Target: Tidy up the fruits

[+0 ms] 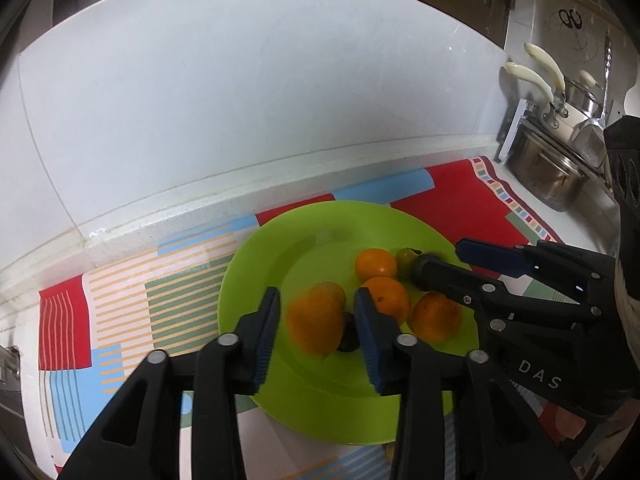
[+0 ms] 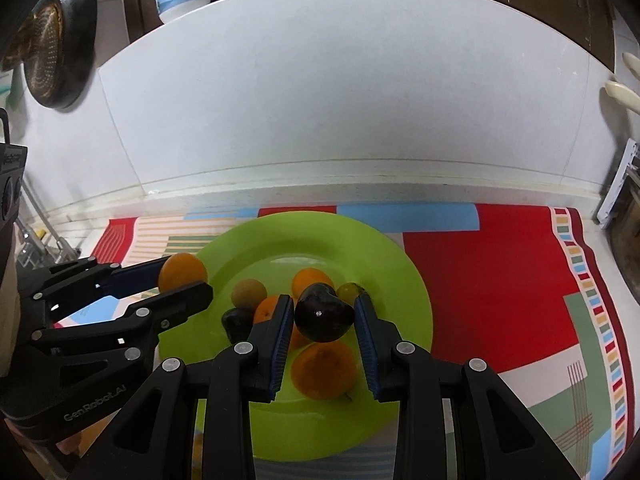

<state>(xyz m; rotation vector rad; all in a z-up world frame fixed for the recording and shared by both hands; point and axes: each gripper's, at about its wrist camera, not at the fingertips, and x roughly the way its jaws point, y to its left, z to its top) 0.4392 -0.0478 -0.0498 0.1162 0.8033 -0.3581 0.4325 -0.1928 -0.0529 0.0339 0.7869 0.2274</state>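
Left hand-held gripper (image 1: pixel 316 320) over plate (image 1: pixel 256 264) rim.

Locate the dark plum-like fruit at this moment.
In the right wrist view, the dark fruit sits between the right claw's fingers above the green plate, just in front of the oranges.

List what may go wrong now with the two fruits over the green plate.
1. The blurred round orange fruit sits loose between the left gripper's pads; it may drop and roll off the shallow lime-green plastic plate.
2. The glossy dark purple fruit between the right gripper's pads hangs above the oranges lying on the plate; released there, it could bounce off them.
3. Both grippers crowd the plate and might clash.
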